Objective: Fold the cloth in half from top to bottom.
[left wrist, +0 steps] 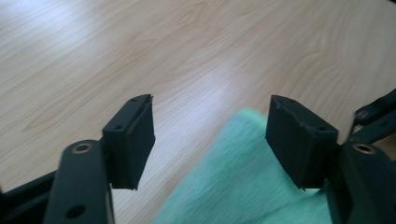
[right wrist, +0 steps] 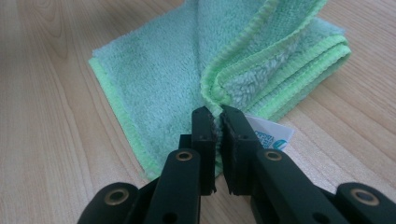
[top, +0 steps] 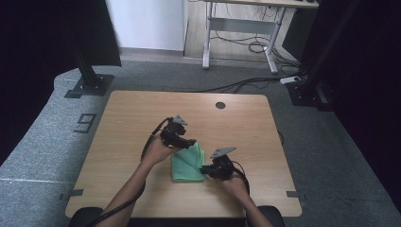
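Item: folded mint-green microfibre cloth (top: 188, 163), lying mid pale wooden surface (top: 127, 123). Right tool (right wrist: 218, 113): clamped on the cloth's near hemmed corner. Left tool (left wrist: 210, 135): jaws apart, holding nothing, above the cloth's far edge; the cloth lies between both tools.

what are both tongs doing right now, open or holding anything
left tongs: open, nothing between them, above the green cloth.
right tongs: shut on the green cloth's edge.
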A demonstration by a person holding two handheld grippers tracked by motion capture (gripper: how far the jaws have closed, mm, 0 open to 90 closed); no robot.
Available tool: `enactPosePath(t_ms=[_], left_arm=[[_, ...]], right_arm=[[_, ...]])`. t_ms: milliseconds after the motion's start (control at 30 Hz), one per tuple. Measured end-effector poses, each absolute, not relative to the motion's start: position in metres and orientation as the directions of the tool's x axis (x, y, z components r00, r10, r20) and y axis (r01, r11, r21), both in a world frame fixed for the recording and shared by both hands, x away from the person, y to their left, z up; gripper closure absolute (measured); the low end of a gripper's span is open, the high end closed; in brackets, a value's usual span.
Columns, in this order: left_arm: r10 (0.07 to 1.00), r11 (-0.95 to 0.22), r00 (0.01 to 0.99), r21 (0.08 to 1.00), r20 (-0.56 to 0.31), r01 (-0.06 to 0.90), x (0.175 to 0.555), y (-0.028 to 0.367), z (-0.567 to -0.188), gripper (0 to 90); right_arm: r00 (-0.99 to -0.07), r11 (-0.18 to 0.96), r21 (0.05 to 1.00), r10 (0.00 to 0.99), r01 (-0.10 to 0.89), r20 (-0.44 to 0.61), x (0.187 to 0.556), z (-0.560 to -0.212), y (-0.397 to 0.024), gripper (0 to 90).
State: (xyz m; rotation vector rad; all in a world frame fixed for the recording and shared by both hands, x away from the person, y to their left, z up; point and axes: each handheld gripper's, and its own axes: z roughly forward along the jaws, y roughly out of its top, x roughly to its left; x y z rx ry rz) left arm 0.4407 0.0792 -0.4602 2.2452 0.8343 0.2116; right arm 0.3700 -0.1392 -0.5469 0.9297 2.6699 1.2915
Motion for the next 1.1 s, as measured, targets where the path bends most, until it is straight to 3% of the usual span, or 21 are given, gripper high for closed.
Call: enactPosePath(t_ms=[100, 200, 300, 567, 900, 1100], left_arm=[[0.609, -0.566, 0.79, 0.659, -0.071, 0.496, 0.441, 0.062, -0.46, 36.1], [0.611, -0.614, 0.791, 0.614, -0.028, 0.496, 0.442, 0.05, -0.464, 43.6], [0.618, -0.62, 0.785, 0.585, -0.046, 0.523, 0.445, 0.046, -0.47, 52.2], [0.602, -0.638, 0.795, 0.56, -0.066, 0.529, 0.443, 0.053, -0.471, 85.4], [0.573, -0.63, 0.817, 0.601, -0.07, 0.493, 0.416, 0.076, -0.455, 87.5], [0.57, -0.607, 0.818, 0.629, -0.081, 0.486, 0.396, 0.094, -0.456, 87.5]], right_arm=[[-0.82, 0.474, 0.725, 0.528, 0.499, 0.22, 0.37, -0.547, -0.139, 83.0], [-0.82, 0.474, 0.725, 0.527, 0.5, 0.221, 0.37, -0.547, -0.139, 82.7], [-0.822, 0.474, 0.727, 0.526, 0.497, 0.219, 0.37, -0.547, -0.139, 82.7], [-0.822, 0.472, 0.727, 0.523, 0.499, 0.226, 0.37, -0.547, -0.14, 82.5], [-0.838, 0.49, 0.729, 0.504, 0.477, 0.21, 0.369, -0.546, -0.139, 77.0], [-0.845, 0.501, 0.731, 0.497, 0.463, 0.195, 0.366, -0.543, -0.137, 64.4]])
